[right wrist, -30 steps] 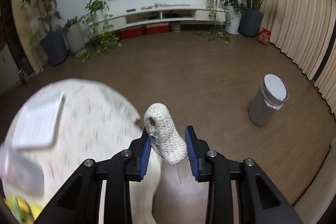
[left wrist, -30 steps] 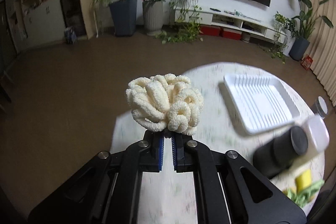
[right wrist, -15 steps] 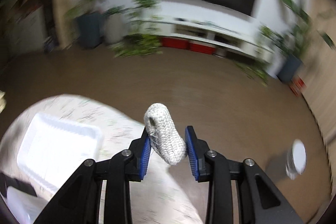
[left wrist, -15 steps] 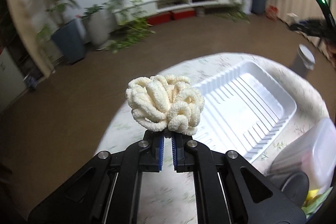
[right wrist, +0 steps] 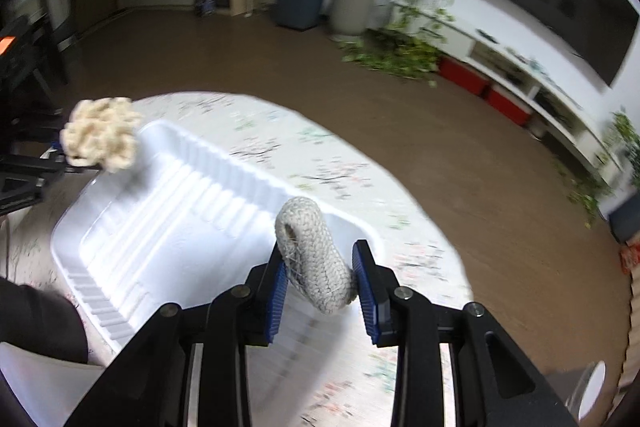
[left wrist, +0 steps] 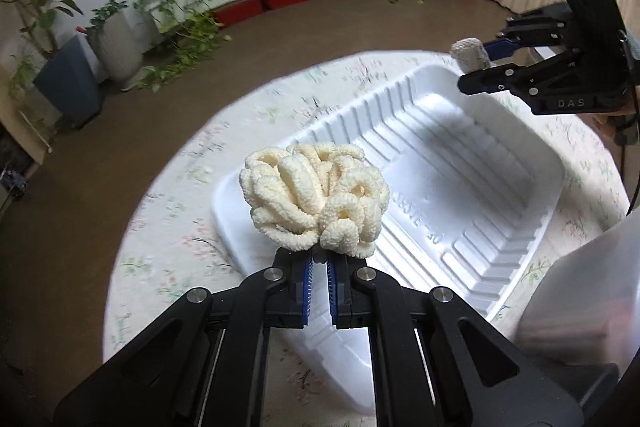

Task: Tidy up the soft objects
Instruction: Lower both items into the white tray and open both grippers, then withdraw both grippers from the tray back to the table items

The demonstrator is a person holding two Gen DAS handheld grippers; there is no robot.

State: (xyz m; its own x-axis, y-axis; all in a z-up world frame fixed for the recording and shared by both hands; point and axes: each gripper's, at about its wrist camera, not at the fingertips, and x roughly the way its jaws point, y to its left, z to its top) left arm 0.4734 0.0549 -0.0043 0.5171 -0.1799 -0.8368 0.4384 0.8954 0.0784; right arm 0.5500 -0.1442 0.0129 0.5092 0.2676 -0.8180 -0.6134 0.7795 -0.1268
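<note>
Grippers both now over white ribbed plastic tray [left wrist: 460, 187] on round floral-cloth table [left wrist: 168, 227], swung in from beyond its edge. Left gripper [left wrist: 319, 281] pinching cream looped-yarn bundle [left wrist: 316, 195]; right gripper [right wrist: 322, 279] clamping grey knitted tube [right wrist: 314, 255]. Release probably next.

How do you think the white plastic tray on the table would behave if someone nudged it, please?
The tray looks thin and moulded with ribs, so it is probably light and would slide easily on the tablecloth. It holds nothing, so little weighs it down. Its thin rim may flex or crack if squeezed hard.
</note>
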